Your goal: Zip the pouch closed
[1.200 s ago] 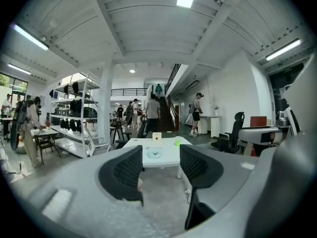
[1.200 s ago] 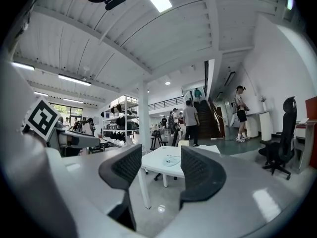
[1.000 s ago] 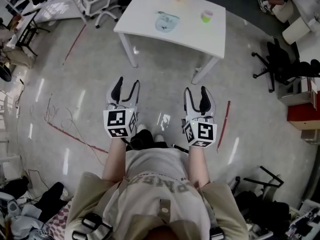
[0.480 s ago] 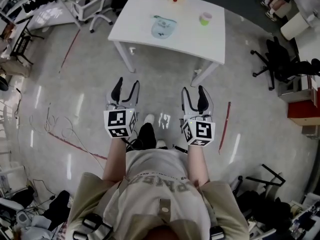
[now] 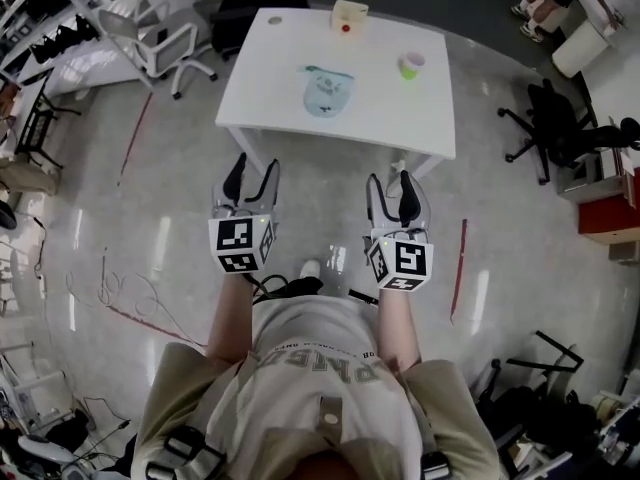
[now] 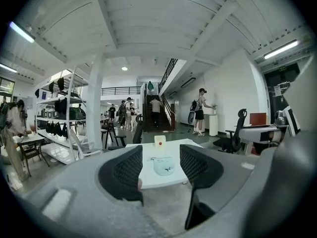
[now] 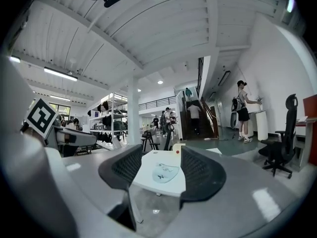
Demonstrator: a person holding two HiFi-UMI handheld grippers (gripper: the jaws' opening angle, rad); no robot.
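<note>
Pale-blue pouch (image 5: 328, 93), wht table (image 5: 390, 118), green cup (image 5: 411, 64), cream box (image 5: 350, 13) w/ red dot

Large pale letters are printed across the shirt (image 5: 318, 370), behind the left tongs (image 5: 252, 171) and right tongs (image 5: 389, 182). Being creased and cut off, they cannot be read surely. Square coded markers (image 5: 240, 246), without words, are carried on both tongs.

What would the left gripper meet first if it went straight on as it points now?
Probably the white table, near the pale blue pouch; nothing stands between, though depth is unclear.
</note>
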